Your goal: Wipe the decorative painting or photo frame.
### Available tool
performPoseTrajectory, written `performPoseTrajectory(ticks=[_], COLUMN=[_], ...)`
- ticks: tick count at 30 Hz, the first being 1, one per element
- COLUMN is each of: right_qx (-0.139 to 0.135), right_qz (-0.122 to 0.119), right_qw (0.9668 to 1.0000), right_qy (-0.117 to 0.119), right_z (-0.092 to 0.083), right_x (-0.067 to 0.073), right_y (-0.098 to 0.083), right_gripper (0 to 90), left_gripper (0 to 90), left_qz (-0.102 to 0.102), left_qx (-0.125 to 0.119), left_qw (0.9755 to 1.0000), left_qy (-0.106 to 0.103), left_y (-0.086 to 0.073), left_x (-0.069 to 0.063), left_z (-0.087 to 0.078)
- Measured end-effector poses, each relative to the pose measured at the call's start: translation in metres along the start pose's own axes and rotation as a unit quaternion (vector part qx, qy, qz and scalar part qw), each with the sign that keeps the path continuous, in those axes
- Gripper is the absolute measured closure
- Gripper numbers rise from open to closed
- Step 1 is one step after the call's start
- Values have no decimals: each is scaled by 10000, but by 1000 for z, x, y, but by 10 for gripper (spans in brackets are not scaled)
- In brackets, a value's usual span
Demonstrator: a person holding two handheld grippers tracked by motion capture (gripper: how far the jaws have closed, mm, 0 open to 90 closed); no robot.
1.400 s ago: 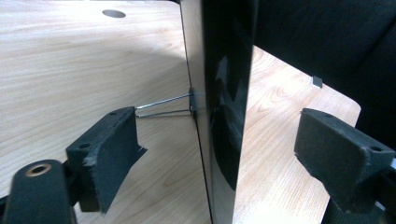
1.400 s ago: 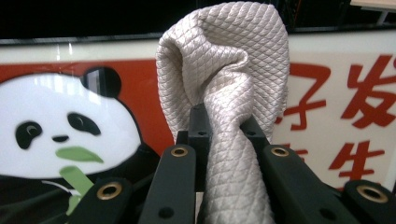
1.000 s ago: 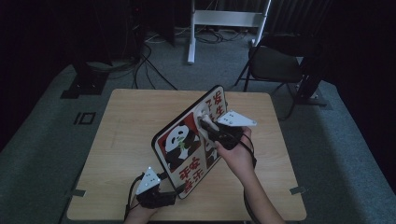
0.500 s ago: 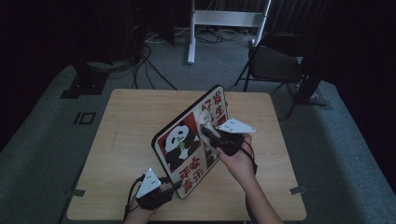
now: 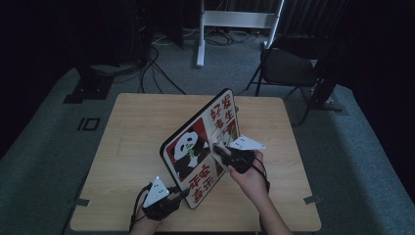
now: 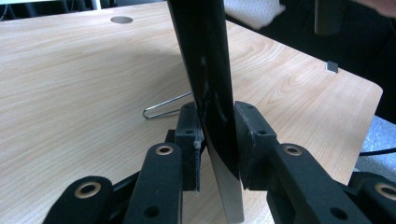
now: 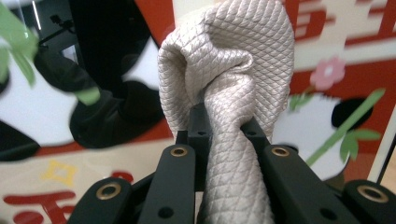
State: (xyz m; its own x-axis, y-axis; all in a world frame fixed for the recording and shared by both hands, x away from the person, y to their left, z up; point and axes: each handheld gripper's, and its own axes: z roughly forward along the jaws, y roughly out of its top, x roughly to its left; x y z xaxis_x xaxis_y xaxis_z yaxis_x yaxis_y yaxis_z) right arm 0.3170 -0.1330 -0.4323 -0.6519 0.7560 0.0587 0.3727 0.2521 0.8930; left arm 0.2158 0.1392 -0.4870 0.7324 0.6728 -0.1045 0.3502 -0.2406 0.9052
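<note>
Panda board (image 5: 200, 147): left tool (image 6: 215, 135) clamps its lower edge, right tool (image 7: 224, 126) presses gripped cloth (image 7: 229, 93) against it.

In the left gripper view the top and bottom of the panda board (image 6: 205, 60) are running off the picture's edges, and its printed face is turning away, showing just a dark edge. The wire stand (image 6: 163, 106) is disappearing behind the board. In the right gripper view the cloth (image 7: 229, 93) is covering the middle of the board (image 7: 327, 70), whose panda print is looking blurred
</note>
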Motion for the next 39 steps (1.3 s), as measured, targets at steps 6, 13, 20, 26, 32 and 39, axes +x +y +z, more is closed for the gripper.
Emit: performPoseTrajectory(ticks=[6,13,20,26,32,39], right_qx=[220,416,631,826,941,1138], right_qz=[71,151,185,256,315,350], right_qw=[9997,9990,9978,9963,9951,9929], right_qy=[5,8,12,9,4,-10], right_z=[4,8,12,15,17,20], right_x=[-1,-3,-3,-4,-5,-5], right_y=[-20,-38,-55,-70,-81,-92], right_gripper=[802,802,803,803,804,806], left_gripper=[739,739,739,739,738,739], left_qz=[-14,-17,-2,-2,-8,-13], left_qx=[19,24,41,46,47,40], left_qw=[10000,10000,10000,10000,10000,10000], left_qy=[-24,-25,-35,-35,-38,-49], left_y=[0,0,1,1,1,1], left_x=[1,1,1,1,1,1], left_z=[0,0,0,0,0,0])
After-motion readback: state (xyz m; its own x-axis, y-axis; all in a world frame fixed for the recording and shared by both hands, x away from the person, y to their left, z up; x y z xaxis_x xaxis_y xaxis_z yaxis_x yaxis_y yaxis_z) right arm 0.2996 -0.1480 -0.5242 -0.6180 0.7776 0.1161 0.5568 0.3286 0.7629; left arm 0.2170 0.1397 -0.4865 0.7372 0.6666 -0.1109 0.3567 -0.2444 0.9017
